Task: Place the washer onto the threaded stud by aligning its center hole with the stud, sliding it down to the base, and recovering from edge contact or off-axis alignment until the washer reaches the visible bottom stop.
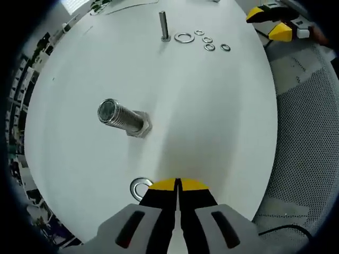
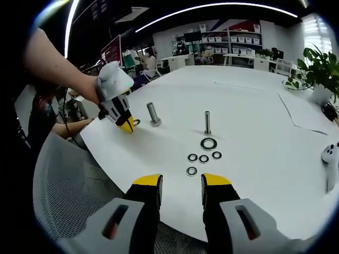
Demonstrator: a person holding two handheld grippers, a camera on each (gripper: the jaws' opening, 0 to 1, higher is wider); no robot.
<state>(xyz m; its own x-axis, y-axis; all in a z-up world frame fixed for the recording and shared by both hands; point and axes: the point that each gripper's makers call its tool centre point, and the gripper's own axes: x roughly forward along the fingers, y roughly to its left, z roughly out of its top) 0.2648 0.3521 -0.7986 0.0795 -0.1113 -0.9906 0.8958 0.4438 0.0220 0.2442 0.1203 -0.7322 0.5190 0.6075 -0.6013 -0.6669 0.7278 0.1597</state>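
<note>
White round table (image 1: 212, 132), office behind, mesh chair at its edge.

Item: washer (image 1: 141, 187), flat on the table at lower centre of the left gripper view, its right side hidden under the left gripper (image 1: 178, 185). Left gripper: yellow tips pressed together, nothing seen between them; whether they pinched the washer's rim could not be told, the washer lying just left of the tips.

Item: large stud (image 1: 123, 118), thick, threaded, standing on a hex base; in the left gripper view it lay up and left of the tips, at middle left, its top face tilted toward the lens. Its long axis ran upright off the table, so the washer's hole would likely need to be carried up over that top and lowered flat.

Item: thin stud (image 1: 164, 26), upper centre, with five loose washers (image 1: 204, 40) beside it.

Right gripper (image 2: 181, 182): jaws parted, empty, at the table's near edge, well apart from the large stud. Left gripper judged the nearer.

Right gripper view added: left gripper (image 2: 126, 125) tip-down on the table just beside the large stud (image 2: 153, 114), held by a hand (image 2: 91, 87); plant (image 2: 320, 71) at upper right. Left gripper view alone gave the washer's hole and the stud's top.
</note>
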